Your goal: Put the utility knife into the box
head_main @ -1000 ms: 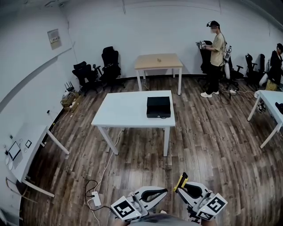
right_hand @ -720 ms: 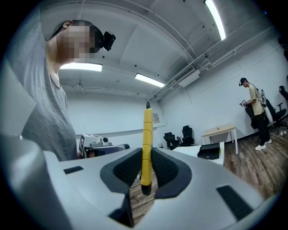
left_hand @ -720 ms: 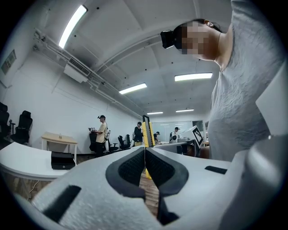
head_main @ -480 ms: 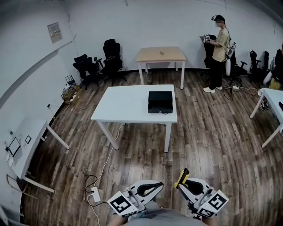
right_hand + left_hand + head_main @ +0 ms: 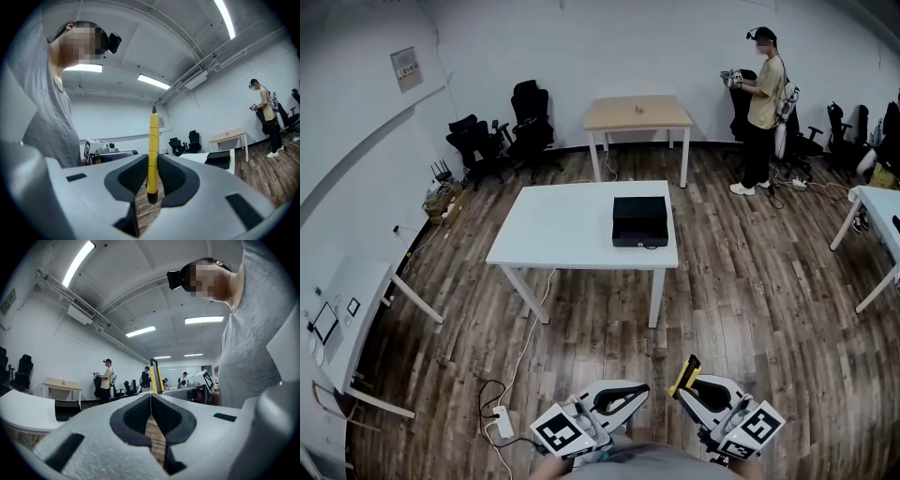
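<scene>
Clamped only by its tail in the right tool [image 5: 151, 180], the utility knife [image 5: 153, 140] may swivel loose before reaching the box [image 5: 638, 221] well ahead.

two grippers: a left gripper [image 5: 151, 401] and a right gripper [image 5: 152, 164]. one knife [image 5: 153, 140]. four tables: a middle table [image 5: 562, 234], a wooden table [image 5: 633, 112], a side table [image 5: 877, 202], a wall desk [image 5: 352, 300]. one box [image 5: 638, 222], at the middle table's right edge. one standing person [image 5: 762, 94], part of another person [image 5: 891, 131]. one power strip [image 5: 503, 424]. one wall sign [image 5: 406, 66]. black chairs [image 5: 528, 122], at least three, too bunched for a sure count.
</scene>
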`<control>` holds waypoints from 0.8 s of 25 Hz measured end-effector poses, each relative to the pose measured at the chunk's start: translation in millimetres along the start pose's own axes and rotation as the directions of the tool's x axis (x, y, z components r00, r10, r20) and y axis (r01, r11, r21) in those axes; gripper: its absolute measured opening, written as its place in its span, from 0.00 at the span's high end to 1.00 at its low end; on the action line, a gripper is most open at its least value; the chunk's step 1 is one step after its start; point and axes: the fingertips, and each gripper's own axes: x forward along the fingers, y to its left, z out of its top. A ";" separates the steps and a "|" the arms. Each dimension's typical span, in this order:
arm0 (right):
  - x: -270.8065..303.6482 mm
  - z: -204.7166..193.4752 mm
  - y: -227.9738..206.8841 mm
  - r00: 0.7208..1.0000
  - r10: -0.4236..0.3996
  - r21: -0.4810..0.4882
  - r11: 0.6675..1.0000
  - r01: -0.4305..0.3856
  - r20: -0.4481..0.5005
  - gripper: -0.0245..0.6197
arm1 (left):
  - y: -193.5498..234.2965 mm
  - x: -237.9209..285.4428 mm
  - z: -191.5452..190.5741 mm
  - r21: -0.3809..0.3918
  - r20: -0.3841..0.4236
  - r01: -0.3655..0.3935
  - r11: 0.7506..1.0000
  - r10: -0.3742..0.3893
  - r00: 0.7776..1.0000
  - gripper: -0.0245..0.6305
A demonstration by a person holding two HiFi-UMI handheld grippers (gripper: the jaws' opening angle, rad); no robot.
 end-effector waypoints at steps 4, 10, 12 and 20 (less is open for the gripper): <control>20.8 -1.6 -17.3 1.000 0.000 0.005 1.000 0.000 -0.010 0.84 | 26.1 3.5 -0.8 -0.028 0.000 -0.015 0.999 0.015 1.000 0.93; 57.0 9.3 -47.0 1.000 -0.019 -0.013 1.000 0.019 -0.002 0.84 | 68.5 12.8 10.1 -0.024 0.018 0.018 1.000 -0.018 1.000 0.93; 70.2 12.2 -54.6 1.000 -0.028 -0.019 0.999 0.028 0.001 0.84 | 83.2 13.6 14.1 -0.015 0.020 0.030 0.999 -0.030 0.999 0.94; 118.0 20.5 -79.3 0.999 -0.054 -0.034 0.998 0.054 0.004 0.84 | 143.3 13.3 24.5 -0.002 0.016 0.040 0.999 -0.040 0.999 0.93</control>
